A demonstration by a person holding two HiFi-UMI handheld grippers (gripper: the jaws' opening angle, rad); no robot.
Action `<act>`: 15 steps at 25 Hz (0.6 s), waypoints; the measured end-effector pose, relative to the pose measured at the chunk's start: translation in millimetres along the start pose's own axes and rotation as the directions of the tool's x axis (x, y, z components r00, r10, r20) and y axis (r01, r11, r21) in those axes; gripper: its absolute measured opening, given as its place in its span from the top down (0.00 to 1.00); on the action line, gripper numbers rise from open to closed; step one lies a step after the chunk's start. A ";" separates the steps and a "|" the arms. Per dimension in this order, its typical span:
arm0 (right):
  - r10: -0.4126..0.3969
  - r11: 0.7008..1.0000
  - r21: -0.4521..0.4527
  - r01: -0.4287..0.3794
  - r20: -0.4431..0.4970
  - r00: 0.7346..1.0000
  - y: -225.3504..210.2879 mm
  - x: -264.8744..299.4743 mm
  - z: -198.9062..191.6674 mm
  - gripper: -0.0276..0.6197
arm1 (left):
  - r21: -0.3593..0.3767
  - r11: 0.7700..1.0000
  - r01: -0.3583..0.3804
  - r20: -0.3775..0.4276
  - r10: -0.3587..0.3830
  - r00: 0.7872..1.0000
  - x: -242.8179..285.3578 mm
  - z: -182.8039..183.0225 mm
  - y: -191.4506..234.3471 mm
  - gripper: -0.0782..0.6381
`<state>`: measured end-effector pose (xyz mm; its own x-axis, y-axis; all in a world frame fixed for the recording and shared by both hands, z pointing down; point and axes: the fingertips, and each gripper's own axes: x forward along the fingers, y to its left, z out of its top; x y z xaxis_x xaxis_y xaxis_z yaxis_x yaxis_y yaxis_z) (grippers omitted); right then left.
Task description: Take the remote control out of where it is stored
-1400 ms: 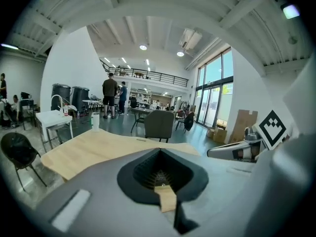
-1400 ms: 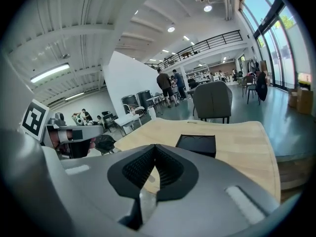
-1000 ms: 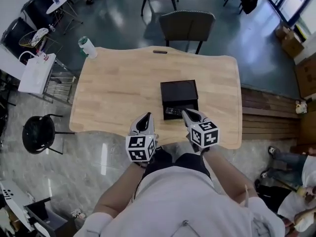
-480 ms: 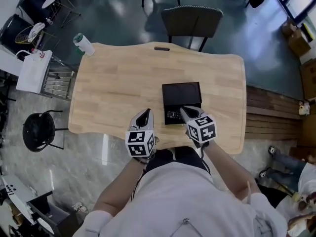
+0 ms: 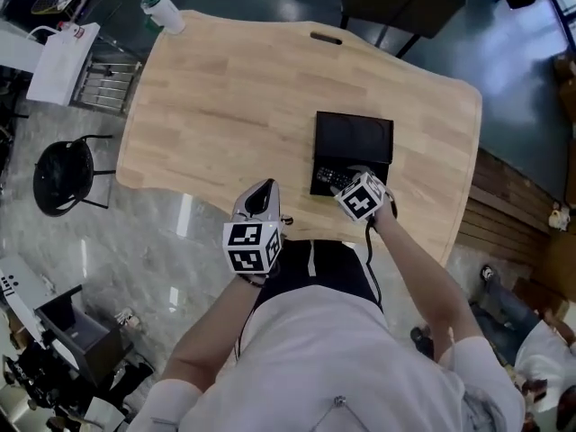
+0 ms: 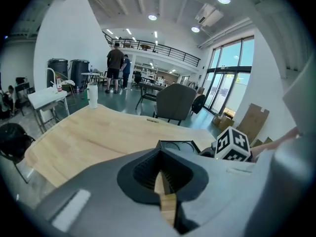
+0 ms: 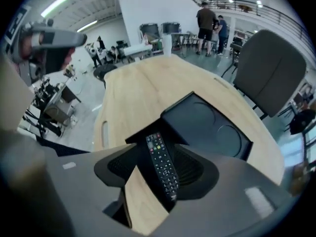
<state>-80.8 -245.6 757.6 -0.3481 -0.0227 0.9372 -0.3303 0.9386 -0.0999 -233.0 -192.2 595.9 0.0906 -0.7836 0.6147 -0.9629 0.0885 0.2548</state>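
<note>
Near the table's (image 5: 225, 97) front edge, the remote (image 7: 161, 159) lies in the open box (image 5: 354, 138). The right gripper (image 7: 158, 174) has its jaws, just opened, apart around it. At 8 o'clock the left gripper (image 5: 262, 196) is clenched, empty. Toward 10 o'clock is wide bare wood.

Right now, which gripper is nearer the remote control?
Right. The right gripper is over the remote control, jaws just opened around it; the left gripper is well aside, at the table edge.
</note>
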 end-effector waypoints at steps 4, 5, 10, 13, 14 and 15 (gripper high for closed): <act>-0.014 0.993 -0.115 -0.004 -0.153 0.988 -4.2 50.8 -27.4 0.48 | -0.049 0.998 -0.047 -0.028 0.046 0.999 -4.0 -24.7 24.3 0.89; -0.024 0.990 -0.139 -0.001 -0.180 0.983 -6.7 60.3 -31.8 0.48 | -0.060 0.997 -0.058 -0.032 0.056 0.998 -4.1 -29.5 30.6 0.89; -0.072 0.964 -0.264 -0.008 -0.290 0.954 -14.6 94.9 -48.8 0.47 | -0.132 0.983 -0.128 -0.065 0.121 0.991 -10.4 -53.5 54.1 0.89; -0.097 0.946 -0.323 -0.016 -0.330 0.939 -15.5 107.1 -53.0 0.47 | -0.158 0.974 -0.161 -0.069 0.152 0.986 -18.0 -61.2 62.4 0.89; -0.107 0.941 -0.339 -0.016 -0.341 0.934 -15.8 109.7 -52.8 0.47 | -0.164 0.972 -0.170 -0.068 0.161 0.985 -20.4 -62.5 64.8 0.89; -0.118 0.934 -0.356 -0.016 -0.351 0.929 -15.6 111.5 -52.4 0.47 | -0.169 0.969 -0.178 -0.068 0.169 0.983 -22.8 -64.0 66.9 0.89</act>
<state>-68.4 -244.7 881.2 0.0239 -0.0105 0.9997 0.0093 0.9999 0.0103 -283.2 -129.0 646.7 -0.0560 -0.7140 0.6979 -0.9068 0.3289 0.2637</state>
